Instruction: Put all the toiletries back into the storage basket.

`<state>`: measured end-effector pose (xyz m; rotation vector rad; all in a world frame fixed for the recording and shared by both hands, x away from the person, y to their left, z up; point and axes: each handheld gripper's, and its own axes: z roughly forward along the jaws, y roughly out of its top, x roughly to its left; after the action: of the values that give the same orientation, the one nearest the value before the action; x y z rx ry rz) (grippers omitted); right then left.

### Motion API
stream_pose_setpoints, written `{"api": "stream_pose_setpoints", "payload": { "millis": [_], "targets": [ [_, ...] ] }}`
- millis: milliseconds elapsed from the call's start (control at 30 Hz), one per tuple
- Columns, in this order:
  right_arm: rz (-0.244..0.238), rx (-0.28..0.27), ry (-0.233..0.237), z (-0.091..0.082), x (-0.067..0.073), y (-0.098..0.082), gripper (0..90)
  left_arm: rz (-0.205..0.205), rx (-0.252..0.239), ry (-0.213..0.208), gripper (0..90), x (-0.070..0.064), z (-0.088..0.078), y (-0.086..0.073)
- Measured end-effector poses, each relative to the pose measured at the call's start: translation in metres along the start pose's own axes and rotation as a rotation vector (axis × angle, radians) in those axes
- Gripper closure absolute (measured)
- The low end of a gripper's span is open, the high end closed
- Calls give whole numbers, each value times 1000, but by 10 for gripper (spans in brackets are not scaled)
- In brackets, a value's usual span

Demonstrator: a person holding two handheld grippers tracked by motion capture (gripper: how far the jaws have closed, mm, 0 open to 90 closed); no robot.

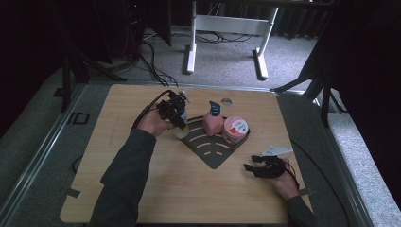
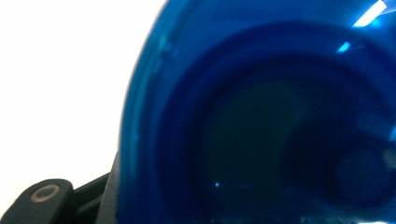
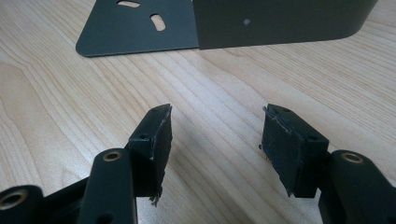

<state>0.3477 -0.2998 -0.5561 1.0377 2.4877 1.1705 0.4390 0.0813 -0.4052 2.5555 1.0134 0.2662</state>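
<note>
The bottle [image 1: 181,124] with the white body and blue cap stands at the left edge of the dark quarter-round rack [image 1: 213,147] on the worktop [image 1: 118,156], beside a pink pump bottle [image 1: 213,122] and a pink-lidded jar [image 1: 235,128]. The left hand-held gripper [image 1: 173,111] sits at the bottle's upper part; the left gripper view shows glossy blue plastic [image 2: 261,121] pressed close to the lens, with the jaws out of sight, so whether it is clenched on the bottle cannot be told. The right hand-held gripper [image 3: 215,135] rests low over bare worktop near the rack, jaws spread and holding nothing. Judged from its sheen, the bottle is rigid, smooth and likely slippery, and probably light to moderate in weight. A hold on the body just below the cap appears more secure than one on the rounded cap, which may slide out of the pads.
</note>
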Motion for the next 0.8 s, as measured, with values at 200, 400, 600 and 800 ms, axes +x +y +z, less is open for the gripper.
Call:
{"api": "stream_pose_setpoints", "payload": {
  "millis": [200,400,600,800],
  "targets": [
    [-1,1,-1,0,0,0,424,-17,-13,5,557,0,1,3],
    [0,1,-1,0,0,0,423,-24,-20,12,557,1,4,5],
    [0,1,-1,0,0,0,424,-33,-29,12,557,-1,8,10],
    [1,1,1,0,0,0,424,-32,-26,11,557,-2,13,14]
  ]
}}
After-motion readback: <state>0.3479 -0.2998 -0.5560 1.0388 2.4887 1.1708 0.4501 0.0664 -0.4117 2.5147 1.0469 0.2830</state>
